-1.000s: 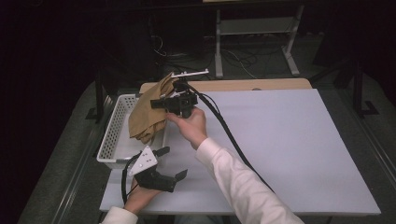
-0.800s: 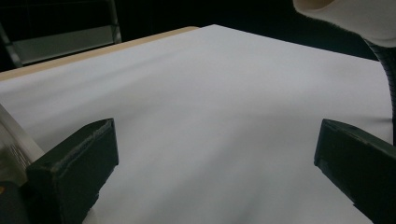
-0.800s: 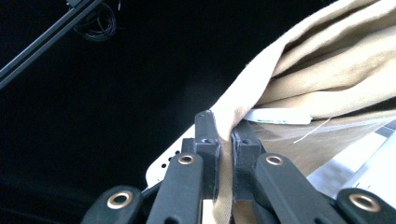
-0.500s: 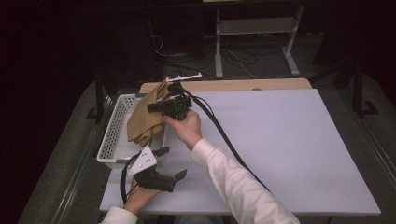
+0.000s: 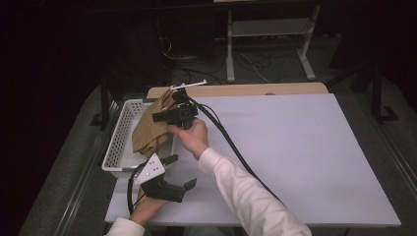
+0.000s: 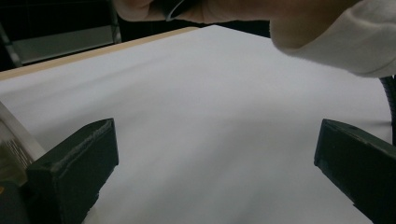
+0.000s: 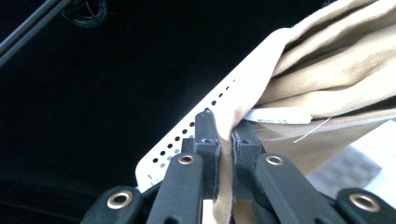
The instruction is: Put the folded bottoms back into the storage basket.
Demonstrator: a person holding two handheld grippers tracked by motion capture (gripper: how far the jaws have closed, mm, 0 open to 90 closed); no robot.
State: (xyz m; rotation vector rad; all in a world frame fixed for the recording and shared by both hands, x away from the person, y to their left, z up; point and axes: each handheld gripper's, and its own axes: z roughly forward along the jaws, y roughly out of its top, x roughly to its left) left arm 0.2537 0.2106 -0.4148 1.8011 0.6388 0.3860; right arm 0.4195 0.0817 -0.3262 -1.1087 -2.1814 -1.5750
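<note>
Right tool (image 5: 162,117) lower over white basket (image 5: 117,142), pinching tan cloth (image 7: 327,79); white tag (image 7: 278,115) unreadable; left tool (image 5: 179,172) spread.

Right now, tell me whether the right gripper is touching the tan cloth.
Touching. The right gripper view shows the right gripper clamped shut on a fold of the tan cloth.

Bright overhead light on the white table (image 5: 305,147), dark surroundings, soft blur up close
</note>
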